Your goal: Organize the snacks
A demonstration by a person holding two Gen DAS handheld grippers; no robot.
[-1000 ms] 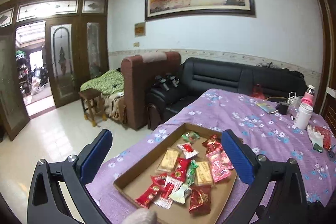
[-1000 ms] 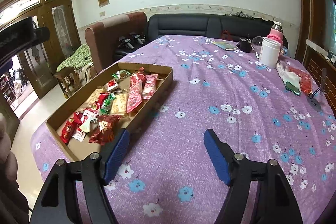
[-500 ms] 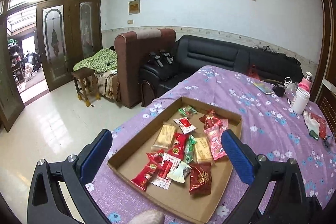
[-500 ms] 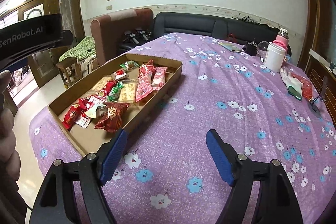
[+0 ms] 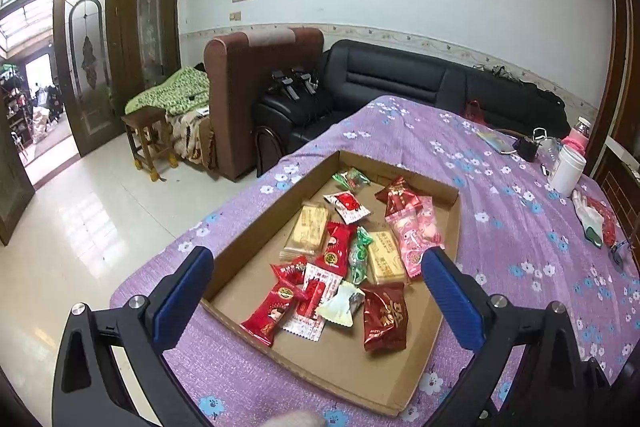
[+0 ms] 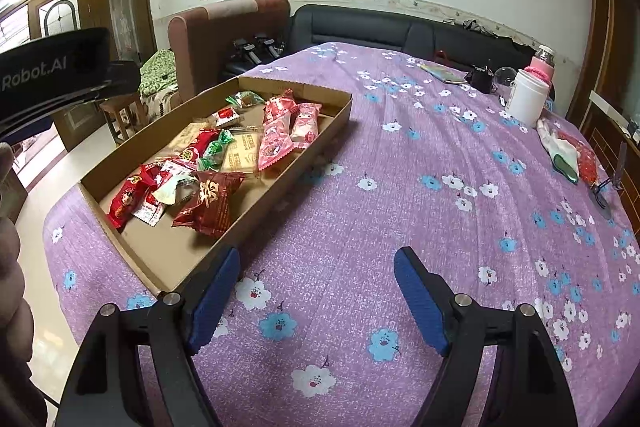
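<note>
Beyond both grippers' wide-open, empty fingers (image 5: 182, 291) lie the snacks (image 5: 344, 259), untouched in their tray (image 5: 400, 175).

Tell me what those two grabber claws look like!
Each gripper, the left gripper and the right gripper, has two black frame arms with triangle-shaped holes and shiny silver bolts. The fingers wear ribbed blue pads. In the right wrist view, the black body of the left one carries white letters ending in "Robot.AI". No cables or sleeves show.
</note>
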